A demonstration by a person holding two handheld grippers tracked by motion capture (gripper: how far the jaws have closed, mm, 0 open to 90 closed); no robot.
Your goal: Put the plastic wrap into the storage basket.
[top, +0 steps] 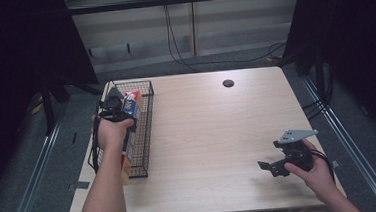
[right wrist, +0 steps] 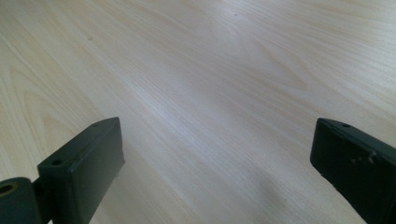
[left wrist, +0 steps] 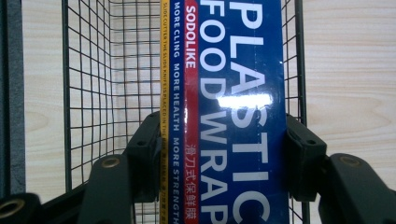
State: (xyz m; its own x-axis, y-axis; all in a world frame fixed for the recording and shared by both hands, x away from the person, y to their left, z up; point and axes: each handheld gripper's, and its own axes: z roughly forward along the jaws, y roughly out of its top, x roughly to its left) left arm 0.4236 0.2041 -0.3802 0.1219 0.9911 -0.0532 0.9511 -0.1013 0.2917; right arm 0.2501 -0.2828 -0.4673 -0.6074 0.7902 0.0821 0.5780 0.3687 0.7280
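A long blue box of plastic food wrap, with a red stripe and a yellow edge, lies lengthwise inside a black wire basket. My left gripper is shut on the box, one black pad pressed against each long side. From above, the left gripper is over the far half of the basket at the table's left edge, and the box's end shows beside it. My right gripper rests low near the front right of the table, its jaws wide apart over bare wood.
A round black cable hole sits in the light wood tabletop near its far edge. Cables hang down the wall and trail over the floor behind the table. Dark curtains stand on both sides.
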